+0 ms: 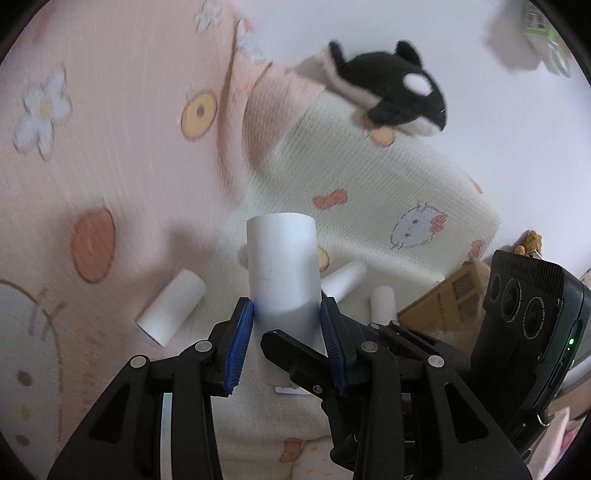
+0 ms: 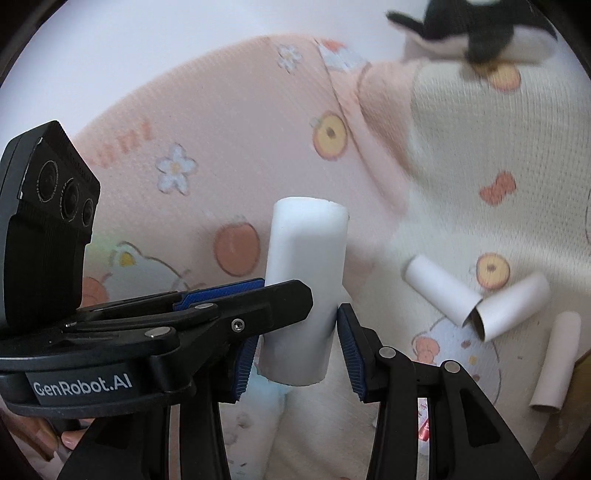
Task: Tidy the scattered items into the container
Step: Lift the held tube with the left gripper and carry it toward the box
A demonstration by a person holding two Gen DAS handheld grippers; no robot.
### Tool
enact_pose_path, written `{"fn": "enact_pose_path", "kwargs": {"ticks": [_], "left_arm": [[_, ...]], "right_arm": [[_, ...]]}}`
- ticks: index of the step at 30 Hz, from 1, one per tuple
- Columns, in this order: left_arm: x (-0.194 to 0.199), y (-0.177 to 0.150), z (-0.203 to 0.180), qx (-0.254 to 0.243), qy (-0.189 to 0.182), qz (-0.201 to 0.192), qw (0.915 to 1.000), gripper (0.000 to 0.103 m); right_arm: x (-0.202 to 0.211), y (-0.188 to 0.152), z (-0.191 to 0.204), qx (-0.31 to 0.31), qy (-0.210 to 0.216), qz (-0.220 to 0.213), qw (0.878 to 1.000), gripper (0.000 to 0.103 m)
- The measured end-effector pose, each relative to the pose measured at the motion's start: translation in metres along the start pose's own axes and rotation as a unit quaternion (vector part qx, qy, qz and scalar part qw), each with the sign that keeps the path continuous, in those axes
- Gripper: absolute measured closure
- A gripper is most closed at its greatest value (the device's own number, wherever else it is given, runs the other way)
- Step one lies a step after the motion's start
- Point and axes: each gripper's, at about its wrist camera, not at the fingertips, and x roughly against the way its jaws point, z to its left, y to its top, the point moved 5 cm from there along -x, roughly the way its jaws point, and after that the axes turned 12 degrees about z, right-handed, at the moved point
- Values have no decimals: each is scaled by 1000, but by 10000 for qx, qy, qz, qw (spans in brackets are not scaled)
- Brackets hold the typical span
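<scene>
A white paper tube (image 1: 282, 269) stands upright between the blue pads of my left gripper (image 1: 287, 314), which is shut on it. The same tube (image 2: 304, 288) shows in the right wrist view, with my right gripper (image 2: 295, 350) around its lower end; the right pad (image 2: 349, 343) touches it, and the left gripper's finger (image 2: 258, 306) crosses in front. Several more white tubes lie on the bedspread: one (image 1: 171, 312) at the left, two (image 1: 343, 282) behind, and three (image 2: 441, 290) at the right of the right wrist view. A cardboard box (image 1: 448, 299) sits at the right.
A pink and cream cartoon-print bedspread (image 1: 129, 129) covers the surface. A black and white orca plush (image 1: 391, 90) lies at the far side, also in the right wrist view (image 2: 476, 33). The other gripper's camera housing (image 1: 532, 321) is close at the right.
</scene>
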Motion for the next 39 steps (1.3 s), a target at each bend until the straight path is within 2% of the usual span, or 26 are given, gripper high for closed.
{"fn": "enact_pose_path", "kwargs": {"ticks": [5,11,20,27,39], "left_arm": [[30,5,-21,-267,299,-271,9988,61],[59,9,-52,-698,772,-734,9919,60],[85,12,-88,-1067,938,-1134,9833,60],[80,12,-107,-1201,1156,-1158,9792,60],[78,13,-156,-1660,1261,-1205,9706,60]], "right_arm": [[28,12,19,247,-28,-305,9992,63],[62,19,33,415,-47,-774,9961,62],[105,23,40,554,-134,-1270,9903,62],[117,25,33,461,-232,-1431,9884,62],[153,19,14,303,-287,-1710,9844,62]]}}
